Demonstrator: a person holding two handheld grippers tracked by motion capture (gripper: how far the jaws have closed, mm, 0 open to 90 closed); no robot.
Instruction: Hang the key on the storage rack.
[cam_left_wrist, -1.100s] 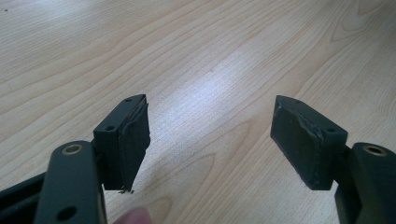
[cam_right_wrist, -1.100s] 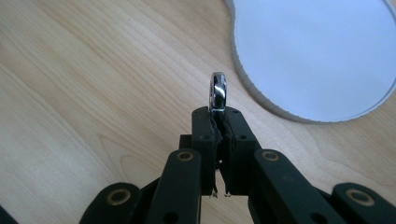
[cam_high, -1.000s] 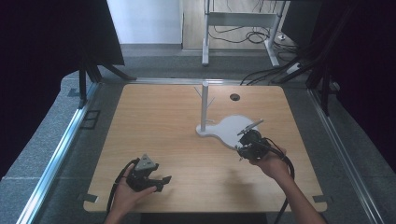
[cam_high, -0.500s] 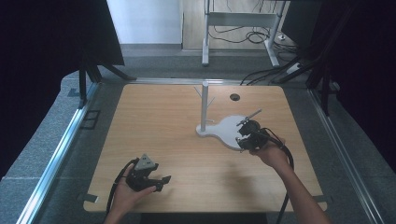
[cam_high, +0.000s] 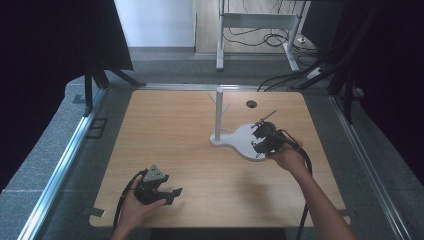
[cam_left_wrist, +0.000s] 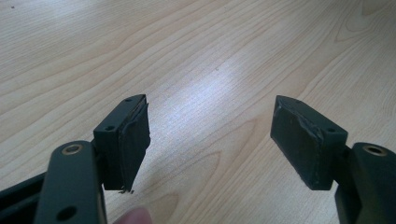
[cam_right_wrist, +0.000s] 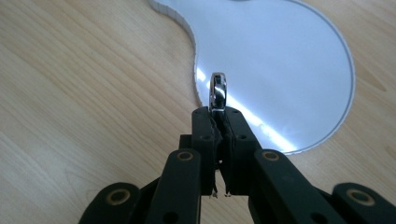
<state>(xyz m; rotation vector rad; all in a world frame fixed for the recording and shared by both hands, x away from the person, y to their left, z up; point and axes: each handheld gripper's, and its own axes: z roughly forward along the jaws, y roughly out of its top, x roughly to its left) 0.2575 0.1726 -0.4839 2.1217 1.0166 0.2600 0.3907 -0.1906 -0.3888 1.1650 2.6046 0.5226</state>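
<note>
A silver ring (cam_right_wrist: 218, 91) stands on edge between the tips of our right gripper (cam_right_wrist: 218, 112), its jaws pinched tight on the lower part of the band so that the shiny upper curve sticks out just past the black pads. Seen along that gripper, the ring hangs over the near edge of a white base plate (cam_right_wrist: 280, 60), whose glossy surface throws back a streak of light right beside it; whether the ring touches the plate we cannot tell. In the high view the right gripper (cam_high: 263, 134) sits over the rounded right-hand lobe of that plate (cam_high: 240, 141), with the ring itself too small to make out there. A thin white stand (cam_high: 218, 112) with short side branches rises from the plate's left end, well apart from the gripper. Our left gripper (cam_high: 167, 194) rests low near the front left of the wooden table (cam_high: 170, 135), far from the plate. In its own view its jaws stand wide apart, the two dark pads (cam_left_wrist: 134, 137) with nothing but bare wood grain between them.
</note>
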